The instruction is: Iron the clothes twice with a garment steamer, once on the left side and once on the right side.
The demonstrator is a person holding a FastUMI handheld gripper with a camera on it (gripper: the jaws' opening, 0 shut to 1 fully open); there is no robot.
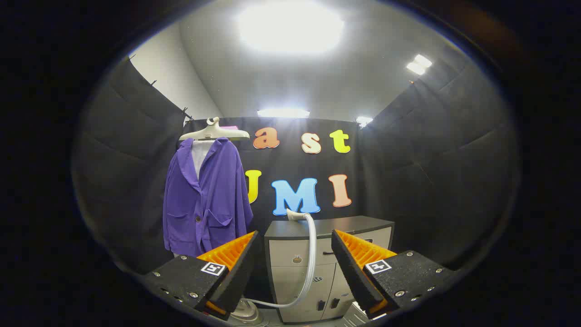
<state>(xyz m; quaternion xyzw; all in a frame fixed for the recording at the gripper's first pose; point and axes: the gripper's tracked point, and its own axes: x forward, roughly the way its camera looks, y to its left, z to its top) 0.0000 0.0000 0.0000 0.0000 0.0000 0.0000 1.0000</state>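
Purple jacket [206,200] hangs on a pale hanger [213,132] against the booth wall, beyond and left of the claw's left finger, well apart from it. Grey cabinet [290,272] with a dark top stands beyond the fingers, seen through the gap between them. Steamer hose [310,254] runs down the cabinet front from the steamer head [295,215] resting on its top. Claw [292,254] open wide, holding nothing.

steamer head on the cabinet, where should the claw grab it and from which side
Grip the steamer head at its neck, just above where the hose bends down. Come straight ahead from the front; the open claw already faces it across the cabinet.
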